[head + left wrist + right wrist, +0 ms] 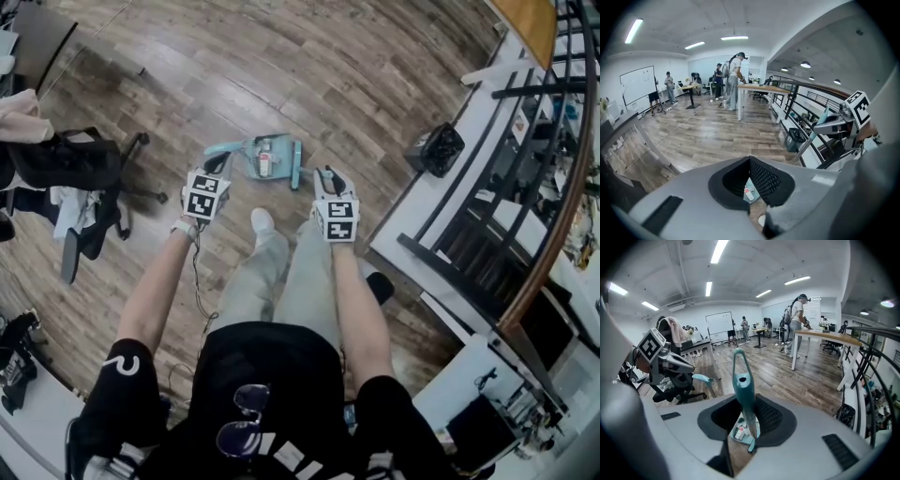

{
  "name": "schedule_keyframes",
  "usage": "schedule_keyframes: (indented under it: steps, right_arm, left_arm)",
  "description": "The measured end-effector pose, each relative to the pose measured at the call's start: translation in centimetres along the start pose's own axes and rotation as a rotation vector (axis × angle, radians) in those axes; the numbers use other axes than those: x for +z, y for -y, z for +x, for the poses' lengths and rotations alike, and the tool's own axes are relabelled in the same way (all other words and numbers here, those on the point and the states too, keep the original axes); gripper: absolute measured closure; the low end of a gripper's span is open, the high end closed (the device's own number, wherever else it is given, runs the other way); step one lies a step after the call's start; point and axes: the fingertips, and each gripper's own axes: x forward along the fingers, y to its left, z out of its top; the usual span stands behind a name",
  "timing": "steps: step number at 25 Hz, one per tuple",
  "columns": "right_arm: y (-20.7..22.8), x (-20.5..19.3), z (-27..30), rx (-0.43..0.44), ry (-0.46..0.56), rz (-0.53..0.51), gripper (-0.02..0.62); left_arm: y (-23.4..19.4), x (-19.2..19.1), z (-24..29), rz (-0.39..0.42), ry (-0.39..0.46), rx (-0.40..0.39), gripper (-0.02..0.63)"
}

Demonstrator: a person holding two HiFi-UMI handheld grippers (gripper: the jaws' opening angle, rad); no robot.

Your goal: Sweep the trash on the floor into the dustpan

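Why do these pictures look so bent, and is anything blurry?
Head view: wide lens curves the floorboards. Left gripper view: black corners, bright ceiling light strip. Right gripper view: same rounding; nothing badly blurred, even the near teal broom handle.

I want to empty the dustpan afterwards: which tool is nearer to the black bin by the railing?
Right. The right tool, shut on the teal handle, is on the side of the black bin; the left tool lies beyond the dustpan, farther off.
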Motion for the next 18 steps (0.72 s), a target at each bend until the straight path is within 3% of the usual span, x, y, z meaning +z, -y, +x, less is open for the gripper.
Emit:
schedule_keyframes:
  steps: [13,18]
  right_arm:
    - [3.7,2.4,-5.2,-0.037,-0.002,-0.037,0.508]
    - [5.3,2.5,-7.3,-0.022,-0.029,-0.042,0.508]
  left_arm:
    - [3.0,4.2,-5.8,-0.079,0.144,-0.047,0.607]
    - [4.1,6.0,-8.3,-0.108,0.211,-0.023,0.607]
